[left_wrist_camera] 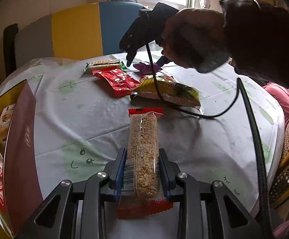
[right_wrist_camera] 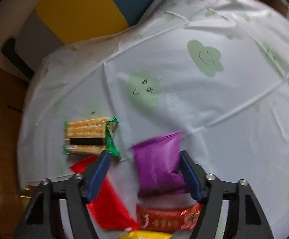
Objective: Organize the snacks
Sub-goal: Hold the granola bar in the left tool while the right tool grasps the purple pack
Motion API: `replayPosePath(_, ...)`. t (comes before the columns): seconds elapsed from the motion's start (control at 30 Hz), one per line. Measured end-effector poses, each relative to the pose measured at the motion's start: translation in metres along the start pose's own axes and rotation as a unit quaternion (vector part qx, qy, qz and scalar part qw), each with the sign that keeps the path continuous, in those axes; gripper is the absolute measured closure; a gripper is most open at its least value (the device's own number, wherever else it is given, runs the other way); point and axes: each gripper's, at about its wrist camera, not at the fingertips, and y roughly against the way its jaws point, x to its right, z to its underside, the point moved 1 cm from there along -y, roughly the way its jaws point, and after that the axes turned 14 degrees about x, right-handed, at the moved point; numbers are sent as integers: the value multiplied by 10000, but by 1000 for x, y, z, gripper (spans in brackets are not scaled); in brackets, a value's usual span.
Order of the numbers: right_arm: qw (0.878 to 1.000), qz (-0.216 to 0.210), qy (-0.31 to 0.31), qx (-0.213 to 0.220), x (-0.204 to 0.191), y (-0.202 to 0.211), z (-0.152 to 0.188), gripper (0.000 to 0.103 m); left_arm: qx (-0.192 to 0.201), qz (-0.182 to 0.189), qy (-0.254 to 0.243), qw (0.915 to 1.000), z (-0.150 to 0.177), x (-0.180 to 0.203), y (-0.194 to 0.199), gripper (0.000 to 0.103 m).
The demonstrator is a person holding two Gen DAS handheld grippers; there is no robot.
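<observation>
Left wrist view: my left hand-held gripper (left_wrist_camera: 142,171) is clamped on the puffed-rice bar (left_wrist_camera: 143,155), held above the bench (left_wrist_camera: 214,149), gift box (left_wrist_camera: 21,159) at the left edge. On the right wrist view my right hand-held gripper (right_wrist_camera: 144,171) is open around the purple packet (right_wrist_camera: 158,163): right pad touching, left pad clear. Cracker pack (right_wrist_camera: 86,137) and red wrapper (right_wrist_camera: 108,199) lie beside it.

2 close wrist views, shared tablecloth (left_wrist_camera: 68,119)
</observation>
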Motion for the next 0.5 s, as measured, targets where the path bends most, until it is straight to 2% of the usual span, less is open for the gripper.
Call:
replayPosePath(0.07, 9986, 170, 505, -52, -11, -3, 0, 37, 1, 7, 13, 10000, 0, 0, 0, 72)
replayPosePath(0.13, 9946, 198, 1011, -103, -19, -2, 5, 37, 7, 8, 19, 10000, 0, -1, 0, 71)
replayPosePath(0.17, 9933, 197, 1138, -103, -19, -1, 6, 40, 6, 10, 19, 10000, 0, -1, 0, 72)
replayPosePath(0.2, 9911, 220, 1308, -86, -19, -1, 7, 46, 10, 9, 18, 10000, 0, -1, 0, 71)
replayPosePath(0.23, 9881, 376, 1492, -53, -18, 1, 10, 64, 12, 8, 20, 10000, 1, -1, 0, 71)
replayPosePath(0.27, 9852, 471, 1650, -16, -18, 3, 10, 65, 8, 7, 19, 10000, 1, -1, 0, 71)
replayPosePath(0.33, 9842, 384, 1727, -48, -17, 10, 12, 65, -2, -7, -5, 10000, 0, -1, -1, 71)
replayPosePath(0.5, 9837, 350, 1730, 334, 6, 52, 1, 65, -18, -61, -63, 10000, 0, 2, -1, 71)
